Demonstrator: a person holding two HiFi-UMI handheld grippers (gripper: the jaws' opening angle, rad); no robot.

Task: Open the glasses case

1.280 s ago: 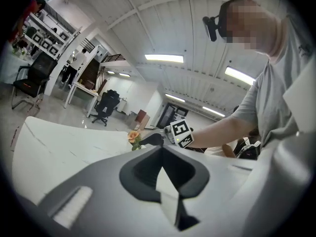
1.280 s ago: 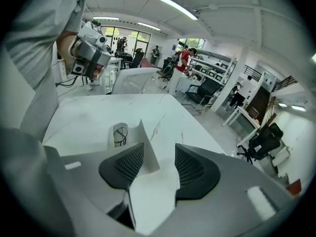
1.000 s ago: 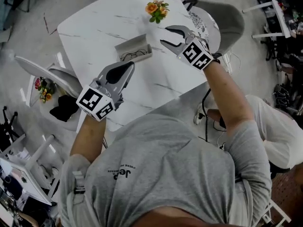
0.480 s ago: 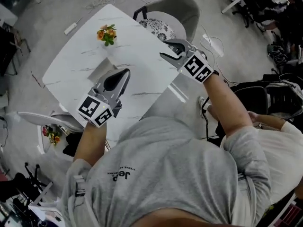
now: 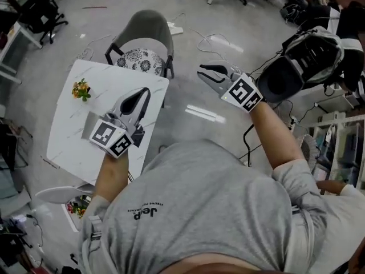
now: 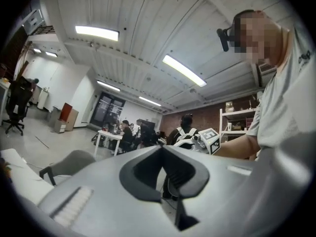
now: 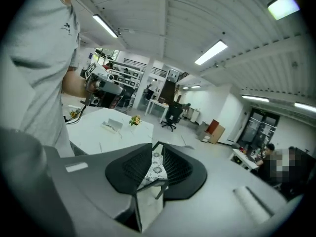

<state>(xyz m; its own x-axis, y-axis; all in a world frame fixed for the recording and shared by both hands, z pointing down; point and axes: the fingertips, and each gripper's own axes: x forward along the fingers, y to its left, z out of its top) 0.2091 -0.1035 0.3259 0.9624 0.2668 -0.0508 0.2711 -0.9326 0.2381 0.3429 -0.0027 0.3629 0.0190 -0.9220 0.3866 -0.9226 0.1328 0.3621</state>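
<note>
The glasses case [image 7: 112,124] lies open on the white marble table [image 7: 94,135], far off in the right gripper view. In the head view only a grey corner of the case [image 5: 91,120] shows beside the left gripper's marker cube. My left gripper [image 5: 142,92] is raised over the table's near edge with its jaws shut and empty [image 6: 161,148]. Held out over the bare floor, well clear of the table, my right gripper [image 5: 205,73] is empty. Its jaws are closing, with a narrow gap left between them [image 7: 156,146].
A small orange flower pot [image 5: 81,89] stands on the table [image 5: 71,144]. A grey chair [image 5: 142,41] with a patterned cushion sits at the table's far side. A dark backpack [image 5: 302,56] and cables [image 5: 219,39] lie on the floor to the right.
The head view has swung away from the table to the floor and chair. Both grippers rose and moved off the case. The right jaws have narrowed.
</note>
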